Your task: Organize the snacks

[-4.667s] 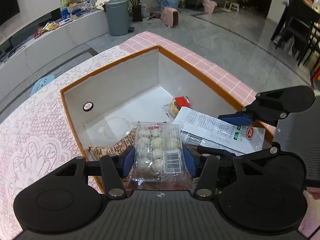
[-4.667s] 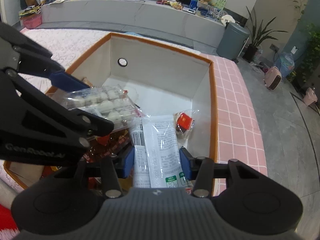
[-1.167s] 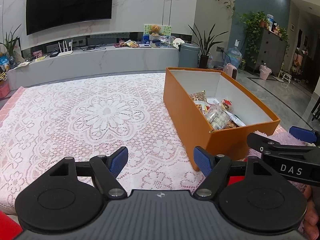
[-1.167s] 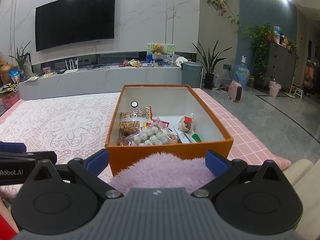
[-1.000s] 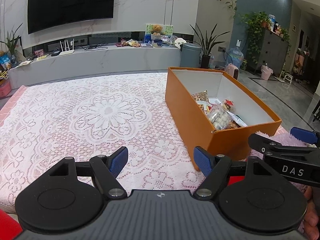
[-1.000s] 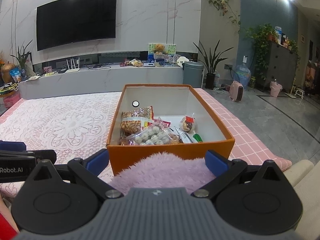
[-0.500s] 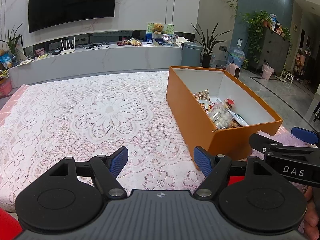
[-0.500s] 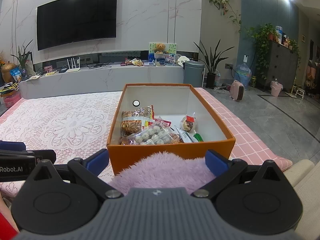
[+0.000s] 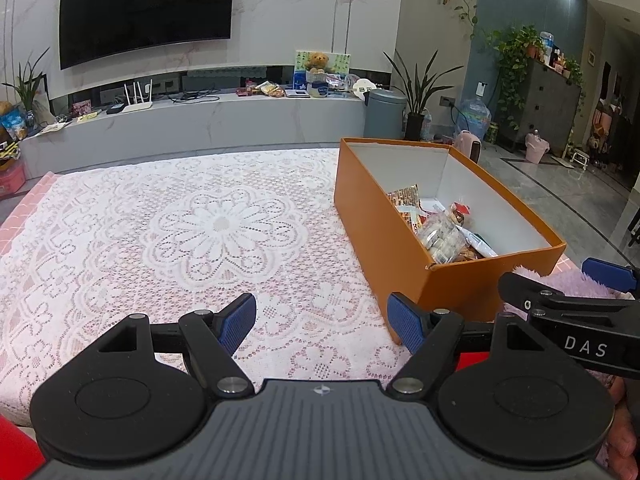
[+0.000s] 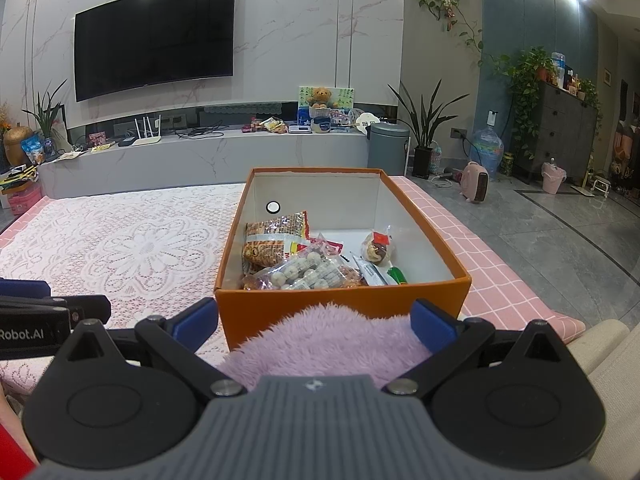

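An orange box (image 10: pixel 344 294) with a white inside stands on the lace-covered table and holds several snack packs. Among them are a clear bag of white balls (image 10: pixel 308 272), an orange-and-red patterned pack (image 10: pixel 276 236), a small wrapped cake (image 10: pixel 376 250) and a long white packet (image 10: pixel 370 274). In the left wrist view the same box (image 9: pixel 380 236) stands to the right. My left gripper (image 9: pixel 322 322) is open and empty, low over the lace in front of the box's near left corner. My right gripper (image 10: pixel 314 322) is open and empty, just before the box's near wall, above a fuzzy lilac fabric (image 10: pixel 328 340).
The white lace cloth (image 9: pixel 180 236) spreads wide to the left of the box. Pink checked table covering (image 10: pixel 492 276) runs along the box's right side to the table edge. Beyond are a grey TV counter (image 10: pixel 208 164), a grey bin (image 10: pixel 388 148) and open floor at the right.
Since 4.7 s ago both grippers let go of their snack packs in the box and drew back to the near side. Over the last second they barely moved.
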Available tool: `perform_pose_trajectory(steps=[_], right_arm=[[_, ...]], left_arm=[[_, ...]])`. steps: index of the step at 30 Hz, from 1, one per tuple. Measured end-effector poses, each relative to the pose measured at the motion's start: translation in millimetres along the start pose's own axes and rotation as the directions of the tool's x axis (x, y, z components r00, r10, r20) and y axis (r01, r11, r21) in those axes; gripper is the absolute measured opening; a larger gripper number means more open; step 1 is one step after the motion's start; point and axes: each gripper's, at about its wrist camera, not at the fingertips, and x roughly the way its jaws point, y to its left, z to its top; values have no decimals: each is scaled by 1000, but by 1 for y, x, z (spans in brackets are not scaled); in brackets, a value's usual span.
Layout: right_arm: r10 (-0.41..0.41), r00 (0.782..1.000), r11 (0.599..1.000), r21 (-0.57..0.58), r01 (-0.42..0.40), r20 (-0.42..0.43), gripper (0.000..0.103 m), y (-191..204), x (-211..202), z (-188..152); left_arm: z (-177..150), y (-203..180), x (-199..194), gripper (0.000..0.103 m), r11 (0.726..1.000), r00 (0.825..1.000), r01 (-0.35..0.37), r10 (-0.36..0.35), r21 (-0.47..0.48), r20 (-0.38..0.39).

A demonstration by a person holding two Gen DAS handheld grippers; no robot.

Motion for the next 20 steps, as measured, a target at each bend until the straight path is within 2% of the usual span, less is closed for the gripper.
perform_pose_trajectory(steps=[13, 20], right_arm=[[0, 1000, 1000, 0, 0, 0, 100, 0, 0, 0], [0, 1000, 1000, -1, 0, 0, 100, 0, 0, 0]], left_arm=[[1, -2, -2, 89, 1000, 1000, -6, 6, 17, 6], [0, 1, -2, 90, 1000, 1000, 23, -23, 10, 0]])
